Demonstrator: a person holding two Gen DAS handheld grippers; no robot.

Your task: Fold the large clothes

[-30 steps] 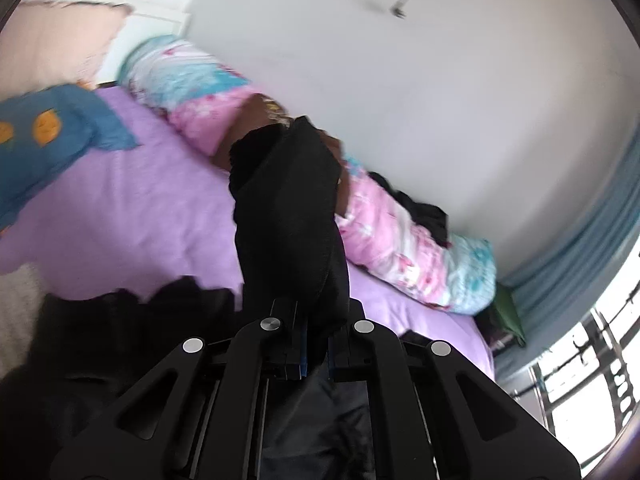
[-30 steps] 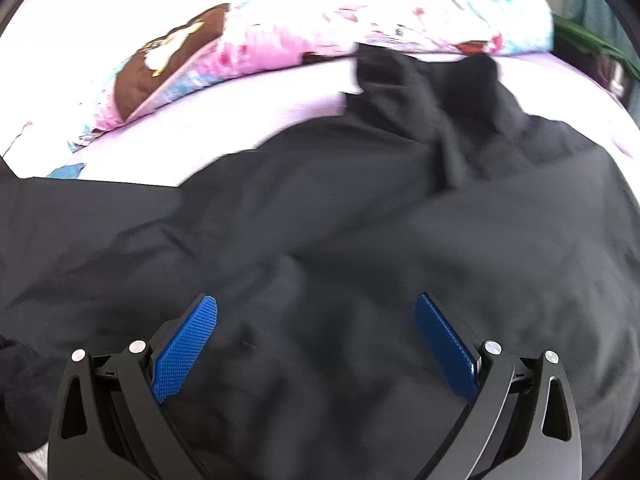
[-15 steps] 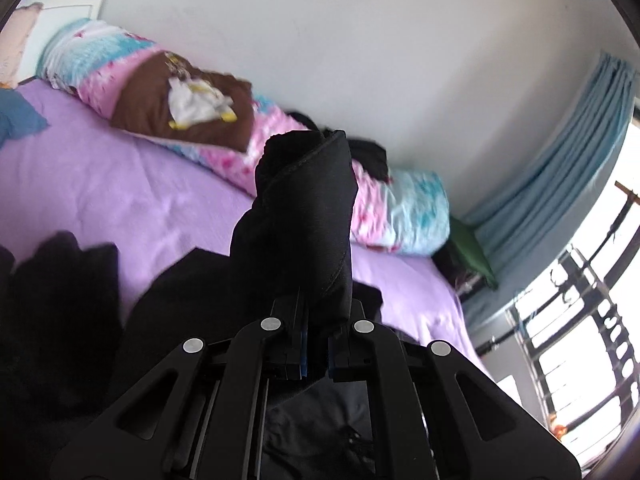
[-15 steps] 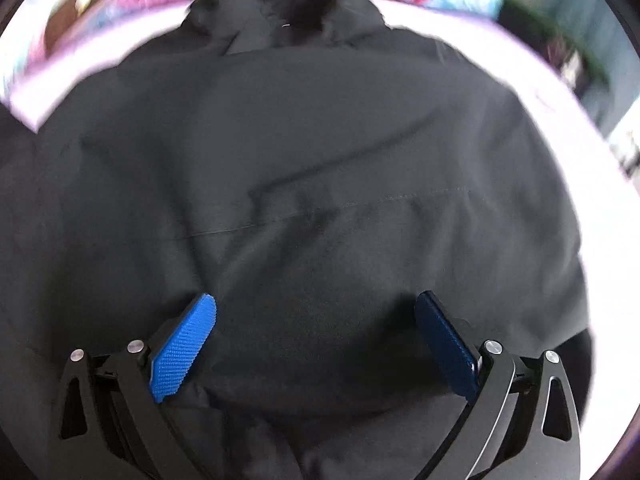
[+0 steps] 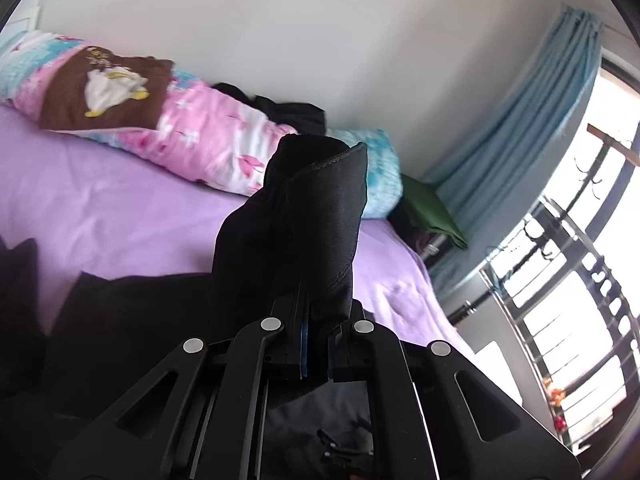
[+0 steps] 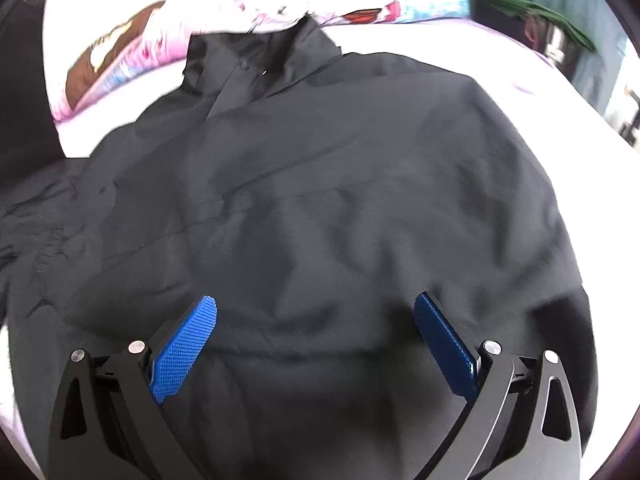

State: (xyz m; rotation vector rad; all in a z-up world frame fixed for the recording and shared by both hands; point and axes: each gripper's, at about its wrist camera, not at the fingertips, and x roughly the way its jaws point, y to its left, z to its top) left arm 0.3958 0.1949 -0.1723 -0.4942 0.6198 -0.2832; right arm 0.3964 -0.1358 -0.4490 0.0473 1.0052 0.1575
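Note:
A large black jacket (image 6: 340,208) lies spread on the purple bed sheet (image 5: 100,216), its collar (image 6: 260,64) toward the pillows. My right gripper (image 6: 316,320) is open, its blue pads (image 6: 188,344) hovering over the jacket's lower part and holding nothing. My left gripper (image 5: 316,344) is shut on a fold of the black jacket (image 5: 304,224), which stands up bunched in front of the camera. More black cloth (image 5: 132,320) lies below it on the bed.
A long pink and blue floral bolster (image 5: 208,136) with a brown duck cushion (image 5: 104,88) lies along the white wall. Dark clothes (image 5: 288,112) sit behind it. A blue curtain (image 5: 520,128), a barred window (image 5: 580,280) and a green item (image 5: 432,212) are at the right.
My left gripper has swung right with the held cloth, bringing curtain and window into view. My right gripper has moved over the jacket, which now lies spread flatter with its collar visible.

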